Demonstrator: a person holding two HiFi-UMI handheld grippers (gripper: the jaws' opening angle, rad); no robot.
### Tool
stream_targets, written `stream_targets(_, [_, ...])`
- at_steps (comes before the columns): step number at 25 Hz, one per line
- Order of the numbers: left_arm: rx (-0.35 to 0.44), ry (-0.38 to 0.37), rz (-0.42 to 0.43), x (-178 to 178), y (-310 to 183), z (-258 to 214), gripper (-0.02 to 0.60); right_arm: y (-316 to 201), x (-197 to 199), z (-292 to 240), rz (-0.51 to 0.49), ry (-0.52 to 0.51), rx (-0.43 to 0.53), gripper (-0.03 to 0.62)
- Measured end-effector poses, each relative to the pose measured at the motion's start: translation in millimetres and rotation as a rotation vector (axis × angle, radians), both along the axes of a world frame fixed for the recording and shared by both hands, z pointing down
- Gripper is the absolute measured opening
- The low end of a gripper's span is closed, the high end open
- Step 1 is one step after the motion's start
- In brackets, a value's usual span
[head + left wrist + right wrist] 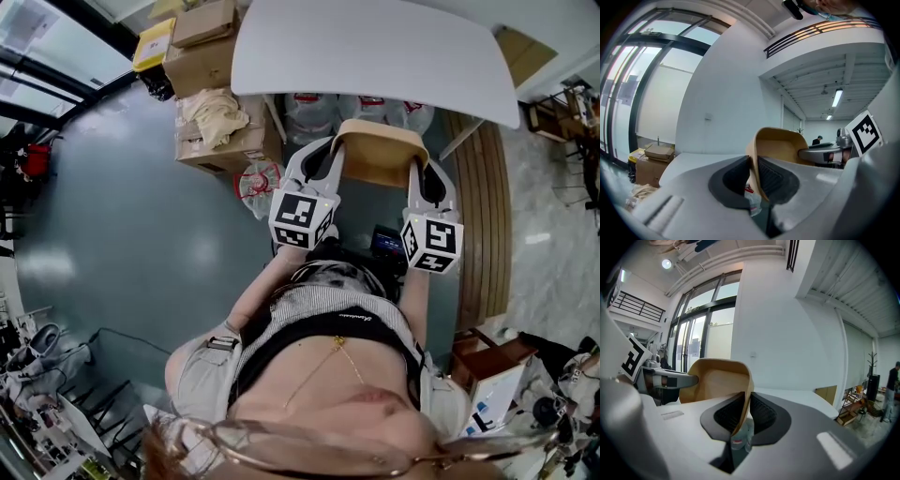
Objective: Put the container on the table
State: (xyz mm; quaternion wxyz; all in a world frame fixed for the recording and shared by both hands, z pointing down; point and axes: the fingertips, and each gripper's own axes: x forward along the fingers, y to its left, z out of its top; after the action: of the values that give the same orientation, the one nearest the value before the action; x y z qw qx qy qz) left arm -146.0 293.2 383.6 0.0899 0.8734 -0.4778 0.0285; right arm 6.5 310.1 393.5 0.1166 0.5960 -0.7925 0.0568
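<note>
Container (pixel 380 150), aloft: carry step; left claw (pixel 754 174) and right claw (pixel 746 414) each pinching a rim; next calling for reaching over bench (pixel 375 47), lowering.

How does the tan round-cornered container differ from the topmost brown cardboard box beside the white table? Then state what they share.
The tan round-cornered container is open with curved walls; the topmost brown cardboard box is closed and square-edged. The container hangs between the left gripper and right gripper, each shut on one wall; the box rests on another box. Neither is on the white table.
</note>
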Motion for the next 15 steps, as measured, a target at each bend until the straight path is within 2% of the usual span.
stream_targets(4, [0.002, 0.006, 0.002, -4.3, -4.3, -0.9, 0.029, -4.5, -4.2, -0.5, 0.002, 0.003, -0.007, 0.062])
stream_targets(15, [-0.024, 0.016, -0.062, -17.7, -43.6, 5.1, 0.029, -51.3, -17.1, 4.0, -0.061, 0.010, -0.028, 0.063])
